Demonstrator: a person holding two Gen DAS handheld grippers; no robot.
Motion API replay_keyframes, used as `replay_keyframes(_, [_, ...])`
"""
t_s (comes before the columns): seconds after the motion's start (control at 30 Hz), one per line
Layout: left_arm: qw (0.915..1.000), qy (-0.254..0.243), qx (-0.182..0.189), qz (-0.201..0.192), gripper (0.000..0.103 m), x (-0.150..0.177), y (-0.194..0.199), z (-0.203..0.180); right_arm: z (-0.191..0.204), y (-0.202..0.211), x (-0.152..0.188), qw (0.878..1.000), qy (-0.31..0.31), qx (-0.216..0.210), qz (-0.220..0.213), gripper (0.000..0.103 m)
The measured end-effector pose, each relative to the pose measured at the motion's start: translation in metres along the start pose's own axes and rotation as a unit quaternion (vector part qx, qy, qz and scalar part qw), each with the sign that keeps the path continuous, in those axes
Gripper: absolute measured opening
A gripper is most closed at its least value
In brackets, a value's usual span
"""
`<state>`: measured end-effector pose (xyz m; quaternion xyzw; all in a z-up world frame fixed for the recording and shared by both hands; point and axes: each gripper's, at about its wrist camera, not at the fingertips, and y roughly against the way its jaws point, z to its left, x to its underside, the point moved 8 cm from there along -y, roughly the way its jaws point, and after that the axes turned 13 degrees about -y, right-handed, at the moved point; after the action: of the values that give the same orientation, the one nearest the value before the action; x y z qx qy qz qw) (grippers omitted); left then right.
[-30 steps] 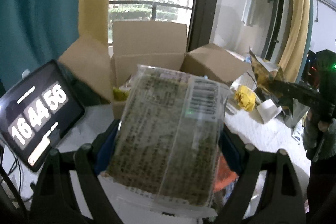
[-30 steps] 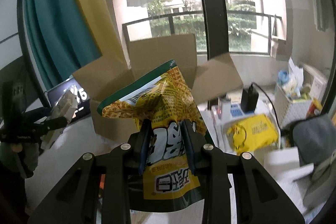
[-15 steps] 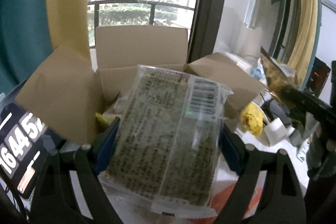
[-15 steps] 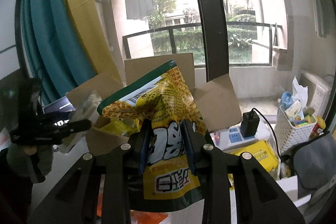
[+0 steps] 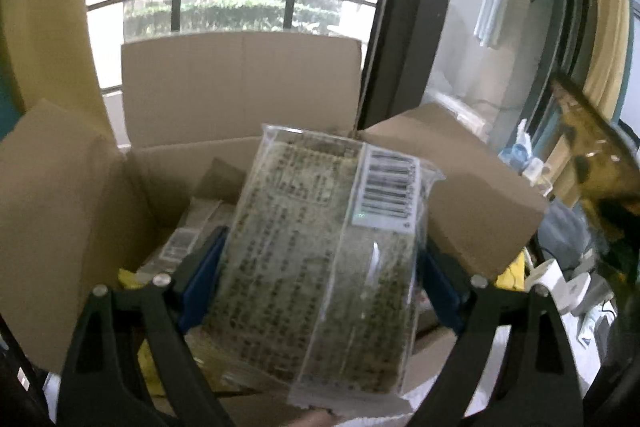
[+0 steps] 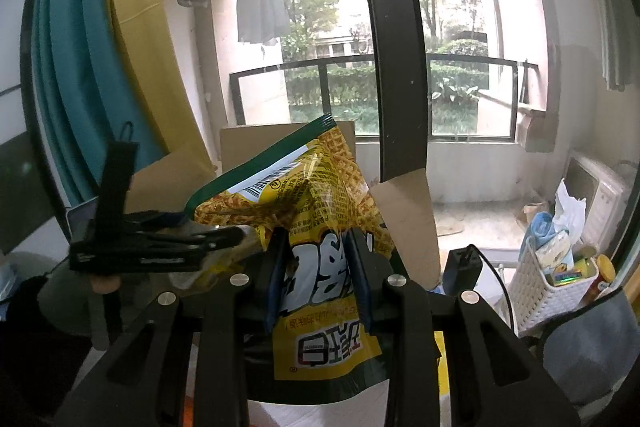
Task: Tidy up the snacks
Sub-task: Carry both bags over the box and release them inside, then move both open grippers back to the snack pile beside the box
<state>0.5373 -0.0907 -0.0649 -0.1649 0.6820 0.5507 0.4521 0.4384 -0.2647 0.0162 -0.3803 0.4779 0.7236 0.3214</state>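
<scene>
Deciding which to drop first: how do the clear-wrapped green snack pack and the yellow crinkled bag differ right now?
The clear-wrapped green snack pack is flat and rigid-looking; the yellow crinkled bag is creased. The left gripper spreads wide around the pack; the right gripper pinches the bag narrowly. Both are held near the open cardboard box.

Light source: daylight comes through the window [image 6: 460, 27] ahead of me; outdoors is blown out near white.
Brightness: the room is dimmer than outside, so my black fingers [image 5: 132, 331] read as near silhouettes.
Glare: the clear snack pack [image 5: 320, 267] carries a soft sheen; the yellow bag [image 6: 320, 227] shines along its creases.
Blur: the left view is soft, the pack's print smeared; the right view is sharper.
Distortion: fisheye bends the window frame [image 6: 396, 67] and curtains [image 6: 80, 67]; corners fall black.
</scene>
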Motion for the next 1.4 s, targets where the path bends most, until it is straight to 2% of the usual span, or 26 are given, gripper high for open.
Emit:
replay_keyframes(0.1, [0.9998, 0.013, -0.002, -0.017, 0.097, -0.004, 0.005, 0.007, -0.001, 0.0, -0.002, 1.0, 0.0, 0.005, -0.004, 0.032])
replay_keyframes(0.27, [0.9992, 0.01, -0.011, -0.036, 0.098, -0.009, 0.026, 0.014, 0.001, -0.004, -0.001, 1.0, -0.003, 0.011, -0.005, 0.032])
replay_keyframes(0.6, [0.9948, -0.002, -0.083, -0.059, 0.098, 0.006, 0.095, 0.052, 0.027, -0.035, -0.004, 1.0, 0.001, -0.002, 0.004, 0.032])
replay_keyframes(0.7, [0.9938, 0.0, -0.084, -0.072, 0.098, 0.001, 0.107, 0.061, 0.036, -0.049, -0.007, 1.0, 0.001, -0.004, 0.013, 0.032])
replay_keyframes(0.9, [0.9931, 0.021, -0.092, -0.07, 0.098, 0.006, 0.106, 0.083, 0.053, -0.087, -0.013, 1.0, 0.013, -0.001, 0.024, 0.032])
replay_keyframes(1.13, [0.9899, 0.033, -0.116, -0.075, 0.098, 0.009, 0.108, 0.099, 0.046, -0.136, -0.025, 0.999, -0.009, 0.025, 0.035, 0.032])
replay_keyframes(1.23, [0.9901, 0.036, -0.114, -0.073, 0.098, 0.009, 0.106, 0.1, 0.034, -0.155, -0.026, 0.997, -0.022, 0.052, 0.048, 0.048])
replay_keyframes(1.27, [0.9902, 0.036, -0.114, -0.072, 0.098, 0.01, 0.105, 0.1, 0.032, -0.155, -0.027, 0.997, -0.026, 0.054, 0.047, 0.058])
replay_keyframes(1.4, [0.9907, 0.035, -0.11, -0.072, 0.098, 0.009, 0.106, 0.095, 0.03, -0.14, -0.024, 0.997, -0.028, 0.053, 0.042, 0.058])
